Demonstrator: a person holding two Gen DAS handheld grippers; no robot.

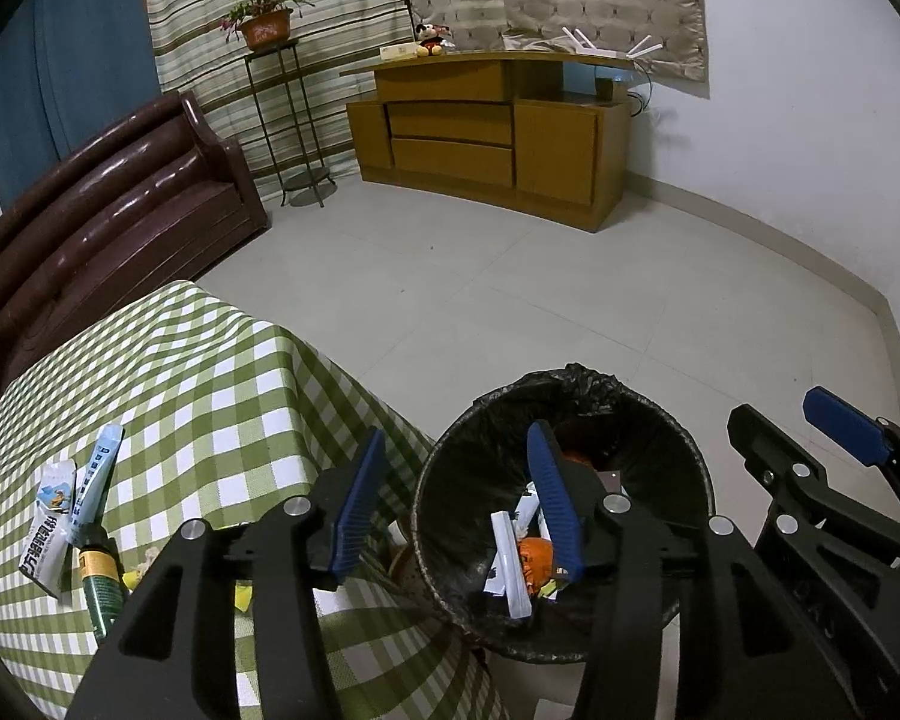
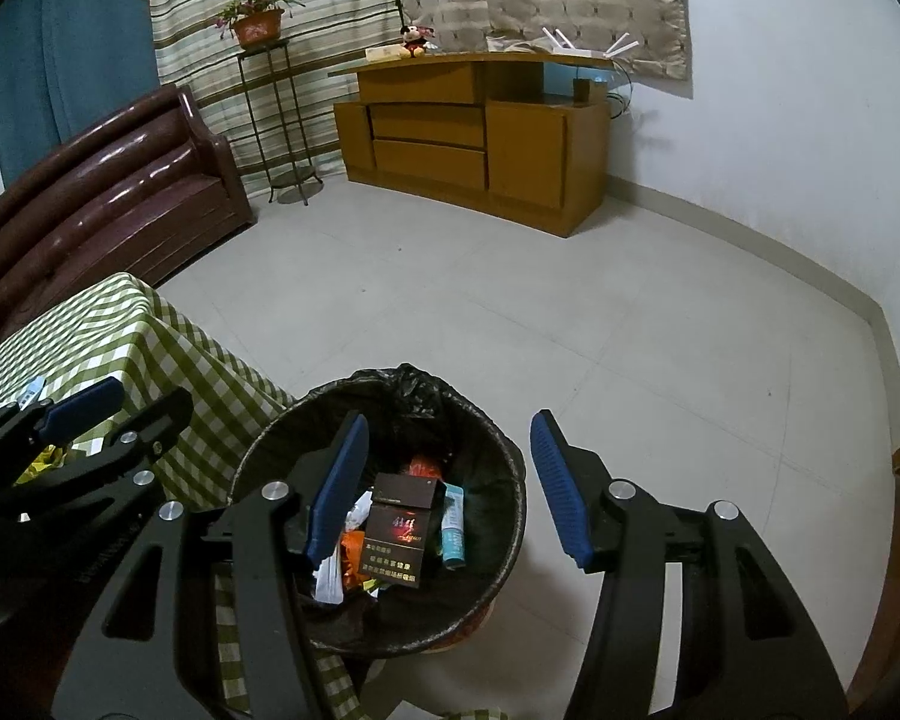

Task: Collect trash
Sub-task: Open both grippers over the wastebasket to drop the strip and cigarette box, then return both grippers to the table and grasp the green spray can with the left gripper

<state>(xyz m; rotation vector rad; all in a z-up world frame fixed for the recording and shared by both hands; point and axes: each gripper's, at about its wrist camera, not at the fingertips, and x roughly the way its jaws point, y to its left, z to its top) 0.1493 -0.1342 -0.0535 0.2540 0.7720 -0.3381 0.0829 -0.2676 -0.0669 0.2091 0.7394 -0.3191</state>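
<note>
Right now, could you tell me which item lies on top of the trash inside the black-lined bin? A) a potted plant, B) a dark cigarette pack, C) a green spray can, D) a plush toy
B: in the right wrist view the dark cigarette pack lies on top of the trash inside the bin.

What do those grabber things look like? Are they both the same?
Yes, they match. The left gripper and the right gripper each have two long blue fingers with ridged inner faces, set on chunky black plastic arms. Round silver bolts sit at the joints. No cables, sleeves or hands show.
</note>
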